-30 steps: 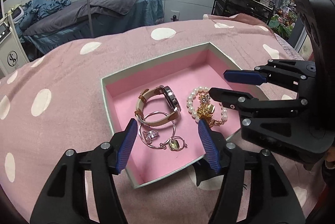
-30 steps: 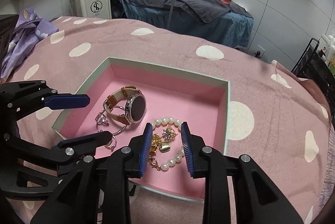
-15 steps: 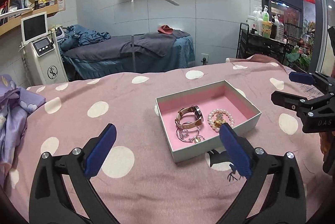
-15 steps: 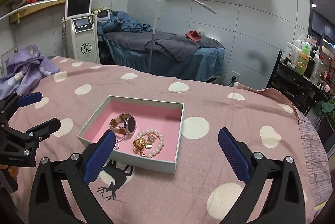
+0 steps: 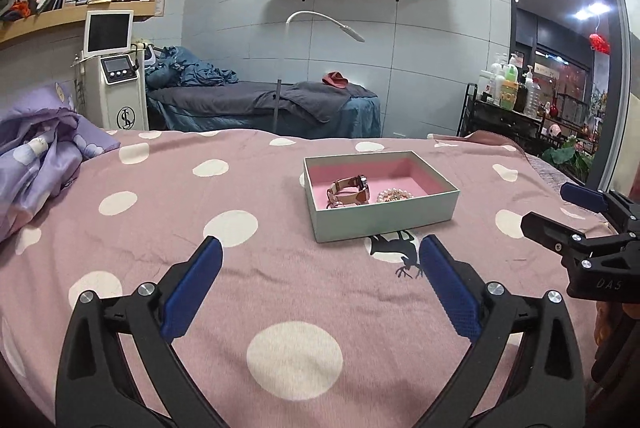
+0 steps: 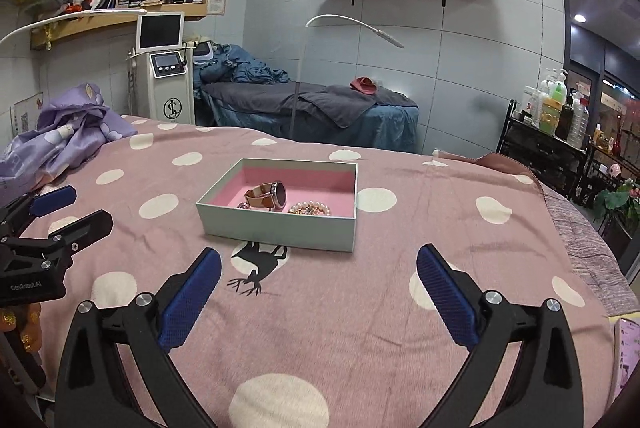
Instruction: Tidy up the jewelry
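Note:
A pale green box (image 5: 384, 216) (image 6: 280, 226) with a pink lining sits on the pink spotted bedspread. Inside it lie a watch (image 5: 350, 190) (image 6: 267, 195) with a tan strap and a pearl bracelet (image 5: 394, 194) (image 6: 310, 209) with gold charms. Silver rings are mostly hidden behind the box's near wall. My left gripper (image 5: 318, 282) hangs open and empty well short of the box. The right gripper (image 6: 318, 288) is likewise open, empty, and apart from the box. Each gripper shows at the edge of the other's view: the right gripper (image 5: 560, 208) and the left gripper (image 6: 72, 206).
A purple quilt (image 5: 36, 156) (image 6: 68, 136) is bunched at the bed's far left. Behind the bed stand a white machine (image 6: 166, 84), a treatment couch (image 5: 280, 100) with a lamp, and a black trolley (image 6: 548, 144) with bottles at right. A deer print (image 6: 260, 260) marks the cover before the box.
Both grippers have opened wide and pulled back from inside the box to well in front of it. The jewelry stays in the box.

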`<action>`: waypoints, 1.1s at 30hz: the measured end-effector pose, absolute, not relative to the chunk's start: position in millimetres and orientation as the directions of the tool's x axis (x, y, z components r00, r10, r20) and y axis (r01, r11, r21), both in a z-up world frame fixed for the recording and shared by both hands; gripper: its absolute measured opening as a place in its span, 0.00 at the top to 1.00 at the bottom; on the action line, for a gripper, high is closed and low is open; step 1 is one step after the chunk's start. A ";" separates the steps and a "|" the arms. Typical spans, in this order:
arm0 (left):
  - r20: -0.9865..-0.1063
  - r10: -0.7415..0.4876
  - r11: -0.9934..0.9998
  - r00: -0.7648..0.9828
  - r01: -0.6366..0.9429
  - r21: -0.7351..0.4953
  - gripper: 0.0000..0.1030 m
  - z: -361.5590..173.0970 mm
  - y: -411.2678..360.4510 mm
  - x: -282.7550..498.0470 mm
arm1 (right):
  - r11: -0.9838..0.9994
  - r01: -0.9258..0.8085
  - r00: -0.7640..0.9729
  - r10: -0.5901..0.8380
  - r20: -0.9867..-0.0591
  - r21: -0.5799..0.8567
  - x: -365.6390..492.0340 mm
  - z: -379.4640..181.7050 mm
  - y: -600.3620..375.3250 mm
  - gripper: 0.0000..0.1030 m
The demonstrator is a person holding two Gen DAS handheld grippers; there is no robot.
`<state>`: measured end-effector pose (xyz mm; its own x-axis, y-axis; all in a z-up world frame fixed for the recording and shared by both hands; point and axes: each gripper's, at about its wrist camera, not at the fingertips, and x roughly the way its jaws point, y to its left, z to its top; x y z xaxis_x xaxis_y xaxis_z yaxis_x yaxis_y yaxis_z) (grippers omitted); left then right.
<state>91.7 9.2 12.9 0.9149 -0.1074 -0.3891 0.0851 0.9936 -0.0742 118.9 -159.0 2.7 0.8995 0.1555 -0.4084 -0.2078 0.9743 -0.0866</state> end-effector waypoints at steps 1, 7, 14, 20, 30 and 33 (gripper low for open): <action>-0.375 -0.106 0.993 0.921 0.083 -0.078 0.06 11.7 8.0 82.9 | 0.973 -0.209 0.904 0.156 -0.399 -0.093 111.1 1.5 -157.9 0.06; -0.328 -0.097 0.995 0.939 0.087 -0.047 0.06 6.8 -2.7 37.6 | 0.972 -0.200 0.927 0.148 -0.345 -0.121 68.7 -4.0 -153.3 0.06; -0.291 -0.060 0.998 0.955 0.050 -0.043 0.06 2.5 -0.9 2.2 | 0.971 -0.187 0.941 0.134 -0.311 -0.147 26.6 -13.1 -152.1 0.06; -0.313 -0.046 0.998 0.948 0.031 -0.050 0.06 -3.2 2.4 -7.5 | 0.975 -0.168 0.942 0.115 -0.314 -0.147 14.5 -17.4 -156.7 0.06; -0.333 -0.080 0.996 0.939 0.060 -0.071 0.06 -2.7 4.1 -11.3 | 0.982 -0.146 0.946 0.103 -0.308 -0.121 8.2 -17.6 -164.0 0.06; -0.334 -0.088 0.995 0.938 0.065 -0.078 0.06 -2.3 3.9 -12.2 | 0.982 -0.146 0.946 0.103 -0.307 -0.119 7.3 -17.8 -164.5 0.06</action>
<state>-12.2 3.9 -2.3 0.9384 -0.0877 -0.3343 0.0651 0.9948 -0.0784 7.3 -164.5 -17.8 0.9462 0.1032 -0.3068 -0.1457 0.9822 -0.1190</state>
